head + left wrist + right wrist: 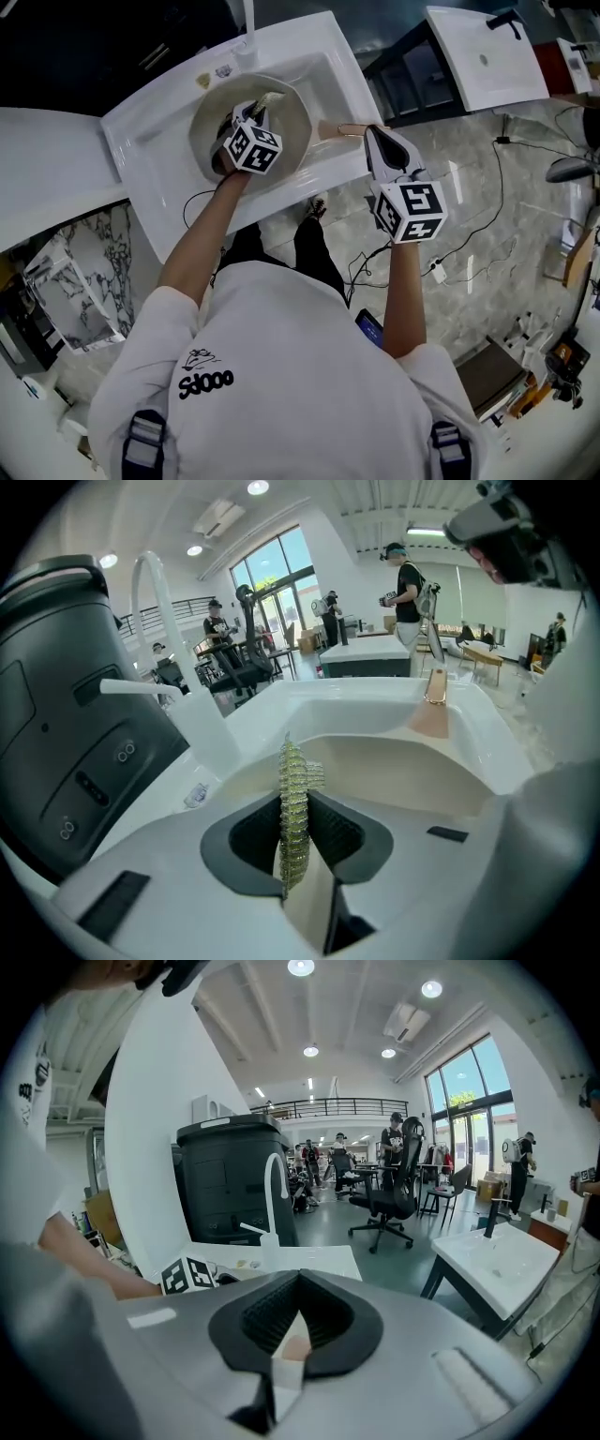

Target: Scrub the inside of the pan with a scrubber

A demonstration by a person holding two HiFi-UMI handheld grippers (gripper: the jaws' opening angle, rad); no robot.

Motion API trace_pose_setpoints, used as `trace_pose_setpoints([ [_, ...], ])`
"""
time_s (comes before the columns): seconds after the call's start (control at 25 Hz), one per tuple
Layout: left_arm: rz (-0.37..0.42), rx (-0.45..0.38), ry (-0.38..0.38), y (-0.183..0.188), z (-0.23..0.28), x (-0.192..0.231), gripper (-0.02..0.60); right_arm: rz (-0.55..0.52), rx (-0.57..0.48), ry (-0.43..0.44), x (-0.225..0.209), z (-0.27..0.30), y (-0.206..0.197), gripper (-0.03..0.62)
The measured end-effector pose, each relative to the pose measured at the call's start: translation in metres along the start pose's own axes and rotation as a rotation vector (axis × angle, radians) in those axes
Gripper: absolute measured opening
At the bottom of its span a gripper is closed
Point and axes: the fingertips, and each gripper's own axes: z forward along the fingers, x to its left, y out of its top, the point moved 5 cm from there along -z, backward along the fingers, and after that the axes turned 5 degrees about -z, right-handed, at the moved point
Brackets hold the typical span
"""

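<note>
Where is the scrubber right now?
In the left gripper view, the yellow-green mesh scrubber is clamped in the left gripper, over the cream round pan in the white sink. The right gripper grips the pan's tan handle.

My left gripper (298, 855) is smooth white plastic with matt black ribbed pads, which pinch a scrubber (292, 799) of rough, glittery yellow-green mesh. The pan (292, 117) looks smooth and cream-coated inside, and its pale, wood-like pan handle (337, 129) sits clamped in my right gripper (286, 1349). The sink (141, 141) is glossy white, the floor (487, 234) polished, marble-patterned.
</note>
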Motion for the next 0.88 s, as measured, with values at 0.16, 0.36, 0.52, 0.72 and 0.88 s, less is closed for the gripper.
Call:
trace_pose_setpoints([
  [0.16,0.031,0.012,-0.037,-0.006,0.001,-0.016,0.075,0.002,0.007,0.006,-0.007,0.005,0.000,0.011],
  [0.36,0.035,0.017,-0.081,-0.007,0.000,-0.026,0.074,0.000,0.008,0.013,-0.010,0.012,0.002,0.011],
  [0.52,0.028,0.024,-0.134,-0.009,-0.001,-0.031,0.072,0.005,0.005,0.015,-0.010,0.016,0.004,0.011],
  [0.72,0.032,0.027,-0.217,-0.010,-0.001,-0.044,0.071,0.007,0.008,0.017,-0.008,0.017,0.003,0.011],
  [0.88,0.006,0.032,-0.285,-0.011,0.000,-0.050,0.066,0.015,0.015,0.018,-0.007,0.015,0.000,0.011],
])
